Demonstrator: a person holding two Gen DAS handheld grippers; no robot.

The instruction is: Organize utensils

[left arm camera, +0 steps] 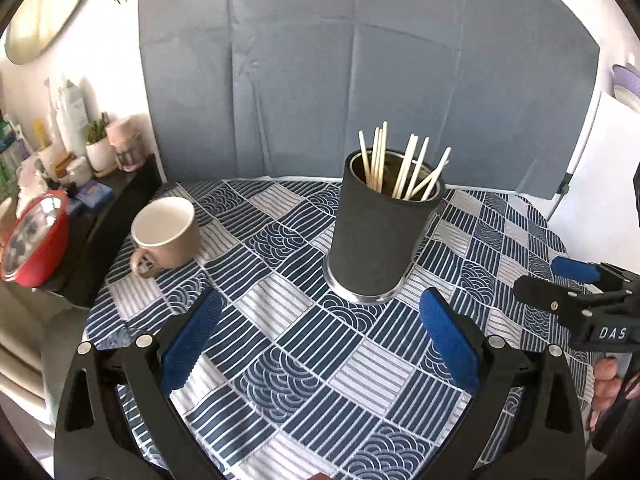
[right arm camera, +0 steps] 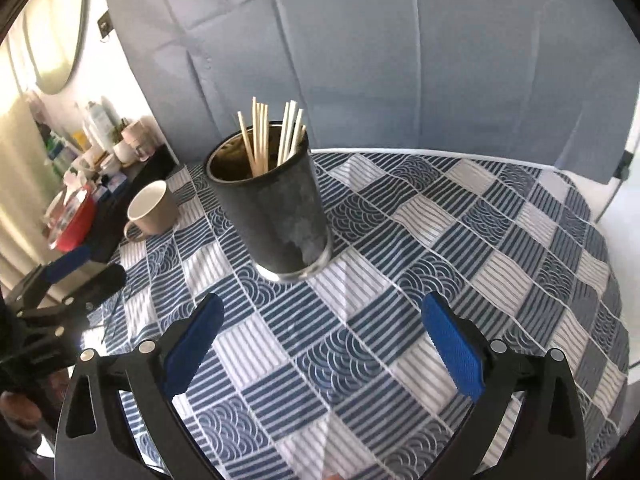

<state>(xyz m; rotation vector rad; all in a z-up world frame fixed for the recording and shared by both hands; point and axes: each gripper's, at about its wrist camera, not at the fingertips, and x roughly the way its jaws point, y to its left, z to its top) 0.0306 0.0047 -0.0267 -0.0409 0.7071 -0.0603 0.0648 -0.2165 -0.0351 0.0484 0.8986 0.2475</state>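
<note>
Several pale chopsticks [left arm camera: 404,168] stand in a dark cylindrical holder [left arm camera: 376,240] mid-counter [left arm camera: 288,360], toward its back edge. An empty beige mug [left arm camera: 166,234] sits near the left edge. Left tool [left arm camera: 320,344] and right tool [right arm camera: 324,348] both gape wide, holding nothing.

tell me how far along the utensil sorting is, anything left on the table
Looks done or nearly so: the chopsticks all stand in the dark holder, and none lie on the tablecloth. In hand: nothing; the left gripper and right gripper are both open and empty. Left: only the beige mug, which looks empty.
</note>
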